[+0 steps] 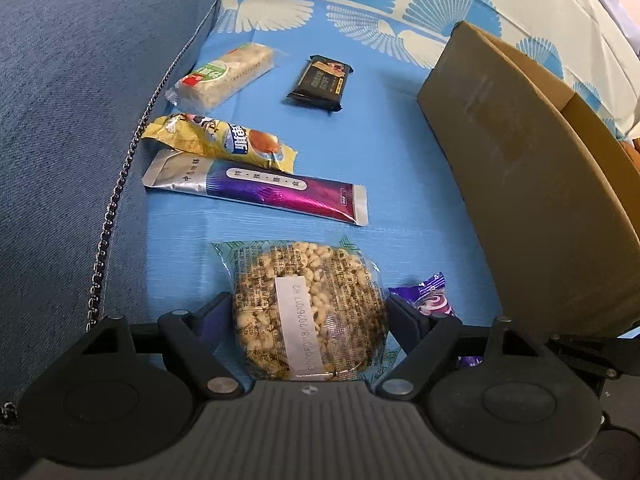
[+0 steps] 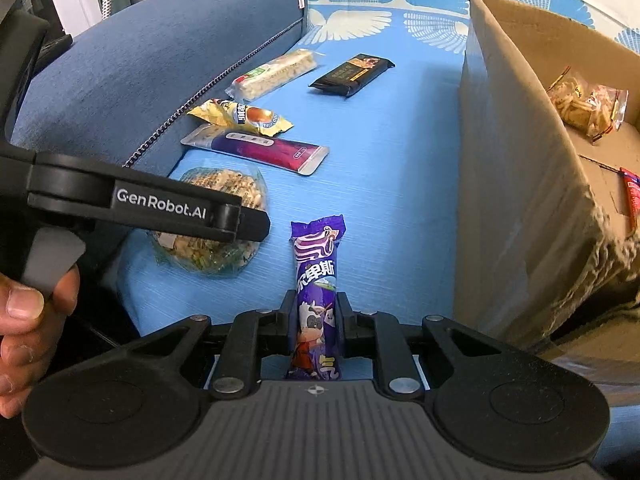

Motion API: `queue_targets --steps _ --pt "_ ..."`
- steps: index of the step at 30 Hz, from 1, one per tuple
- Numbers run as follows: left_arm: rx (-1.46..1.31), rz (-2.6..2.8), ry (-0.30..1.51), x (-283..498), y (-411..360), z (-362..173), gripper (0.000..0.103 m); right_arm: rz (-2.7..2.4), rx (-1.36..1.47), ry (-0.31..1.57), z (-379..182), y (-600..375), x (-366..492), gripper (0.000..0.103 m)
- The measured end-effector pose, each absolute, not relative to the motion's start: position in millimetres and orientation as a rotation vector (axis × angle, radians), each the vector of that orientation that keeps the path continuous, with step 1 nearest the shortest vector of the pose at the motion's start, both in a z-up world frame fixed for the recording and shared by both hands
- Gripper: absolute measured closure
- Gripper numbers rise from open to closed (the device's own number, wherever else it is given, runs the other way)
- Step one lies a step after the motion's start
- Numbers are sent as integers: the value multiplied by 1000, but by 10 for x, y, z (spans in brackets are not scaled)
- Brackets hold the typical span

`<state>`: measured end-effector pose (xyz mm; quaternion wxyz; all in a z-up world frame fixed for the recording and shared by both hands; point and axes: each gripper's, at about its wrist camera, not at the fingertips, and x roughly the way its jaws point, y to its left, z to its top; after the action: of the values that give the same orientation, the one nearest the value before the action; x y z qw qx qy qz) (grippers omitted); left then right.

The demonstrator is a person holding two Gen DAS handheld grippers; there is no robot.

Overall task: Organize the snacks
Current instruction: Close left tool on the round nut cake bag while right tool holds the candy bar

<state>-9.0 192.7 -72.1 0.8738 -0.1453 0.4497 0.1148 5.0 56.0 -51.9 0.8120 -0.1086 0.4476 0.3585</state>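
A round puffed-grain cake (image 1: 308, 300) in a clear wrapper lies on the blue cloth (image 1: 400, 160). My left gripper (image 1: 308, 308) is shut on it, one pad against each side. In the right wrist view the same cake (image 2: 216, 188) shows under the left gripper's black body (image 2: 160, 208), which a hand (image 2: 24, 312) holds. A slim purple snack packet (image 2: 316, 264) lies lengthwise between the fingers of my right gripper (image 2: 314, 308), which is shut on its lower half. The packet's end (image 1: 428, 300) shows beside the cake in the left wrist view.
An open cardboard box (image 2: 520, 160) stands at the right with a bag of snacks (image 2: 584, 108) inside. Further back lie a silver-purple packet (image 1: 260, 188), a yellow packet (image 1: 224, 140), a white-green bar (image 1: 224, 76) and a black packet (image 1: 322, 82). A blue cushion (image 1: 72, 120) borders the left.
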Motion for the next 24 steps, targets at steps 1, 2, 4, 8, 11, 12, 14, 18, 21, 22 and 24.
queue_targets --steps 1,2,4,8,11,12,14,18,21,22,24 --pt "-307 239 938 -91 1934 -723 18 766 -232 956 -520 558 51 84" --pt "-310 238 937 -93 1939 -723 18 766 -234 955 -520 557 51 84" --pt "-314 237 934 -98 1945 -721 18 767 -237 953 -522 560 46 84" --pt "-318 236 932 -101 1947 -722 18 769 -241 951 -525 565 45 84" --pt "-319 236 931 -102 1947 -723 18 770 -244 950 -526 568 43 84" --pt "-319 236 931 -102 1947 -724 18 771 -245 950 -526 568 43 84" --pt "-318 236 931 -102 1947 -725 18 772 -248 949 -525 567 42 84" --pt "-317 235 931 -103 1950 -726 18 774 -254 947 -526 569 39 84" --pt "-319 234 930 -102 1949 -727 18 775 -255 946 -527 570 37 84" --pt "-319 234 930 -102 1949 -727 18 774 -255 946 -528 571 37 84" --pt "-320 234 929 -106 1949 -727 18 774 -256 945 -528 569 35 84"
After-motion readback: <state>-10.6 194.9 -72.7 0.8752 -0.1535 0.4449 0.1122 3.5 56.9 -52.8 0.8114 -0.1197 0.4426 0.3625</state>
